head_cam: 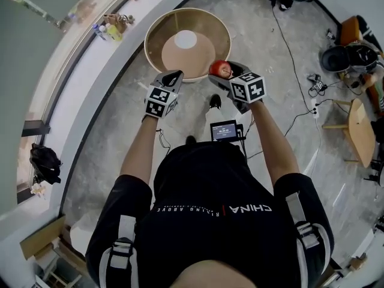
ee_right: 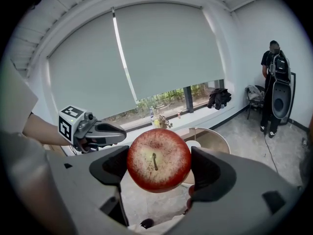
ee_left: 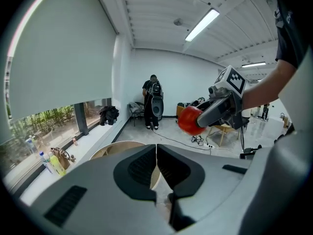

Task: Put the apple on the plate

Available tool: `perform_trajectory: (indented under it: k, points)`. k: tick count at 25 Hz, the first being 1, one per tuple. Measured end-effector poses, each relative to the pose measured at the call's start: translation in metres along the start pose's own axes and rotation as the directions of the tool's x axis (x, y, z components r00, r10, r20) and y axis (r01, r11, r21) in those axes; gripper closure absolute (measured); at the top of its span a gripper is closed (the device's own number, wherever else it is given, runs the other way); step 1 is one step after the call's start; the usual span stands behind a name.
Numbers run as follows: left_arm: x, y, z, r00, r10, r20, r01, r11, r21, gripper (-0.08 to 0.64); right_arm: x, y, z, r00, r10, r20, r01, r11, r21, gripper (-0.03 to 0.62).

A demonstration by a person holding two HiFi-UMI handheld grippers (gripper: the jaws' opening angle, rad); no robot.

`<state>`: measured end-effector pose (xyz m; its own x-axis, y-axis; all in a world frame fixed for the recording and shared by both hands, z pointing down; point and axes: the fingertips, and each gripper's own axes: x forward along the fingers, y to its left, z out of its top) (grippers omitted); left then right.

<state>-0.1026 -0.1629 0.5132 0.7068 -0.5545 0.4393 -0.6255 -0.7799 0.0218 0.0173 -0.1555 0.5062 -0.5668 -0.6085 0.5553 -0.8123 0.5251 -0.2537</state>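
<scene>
Head view: task about half done, I'd say. apple [head_cam: 221, 68] is picked and off any surface, clamped in the right gripper [head_cam: 222, 73]. It hangs over the near rim of the round table [head_cam: 157, 33], on the right side. plate [head_cam: 185, 39] sits bare at the table's centre, a short way beyond the apple. Left to do: carry it in over the plate, lower, release. Both forearms reach forward, roughly parallel. The left gripper [head_cam: 171, 78] is at the table's near edge too, just left of the apple.

Left gripper view: jaws pressed together, nothing between them. It's idle and points across the table. The apple shows up and to the right, in the other tool's grip, above table height.

Right gripper view: jaws closed on the apple from both sides, stem end facing the camera. Grip looks centred, no visible tilt. Past the apple, the table and the white plate lie ahead and lower, so the line of approach looks open. The left tool sits off to the side, apart from that path.
</scene>
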Motion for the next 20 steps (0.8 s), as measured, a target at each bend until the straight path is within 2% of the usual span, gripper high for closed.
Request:
perform_trajectory:
  k: [5, 14, 18, 20]
  points:
    - [0.055, 0.039, 0.023, 0.999, 0.042, -0.010, -0.042, 0.999, -0.016, 0.538, 0.045, -0.053, 0.037, 0.999, 0.048, -0.024, -0.049, 0.998, -0.031, 0.206]
    - [0.171, 0.109, 0.093, 0.991, 0.131, -0.040, -0.133, 0.990, -0.042, 0.538, 0.096, -0.167, 0.116, 0.989, 0.131, -0.066, -0.137, 0.986, -0.093, 0.206]
    - [0.205, 0.133, 0.113, 0.983, 0.177, -0.038, -0.179, 0.981, -0.068, 0.538, 0.120, -0.198, 0.136, 0.979, 0.183, -0.088, -0.192, 0.975, -0.114, 0.206]
    - [0.214, 0.142, 0.118, 0.982, 0.183, -0.049, -0.185, 0.981, -0.057, 0.538, 0.133, -0.206, 0.143, 0.976, 0.198, -0.096, -0.209, 0.970, -0.124, 0.206]
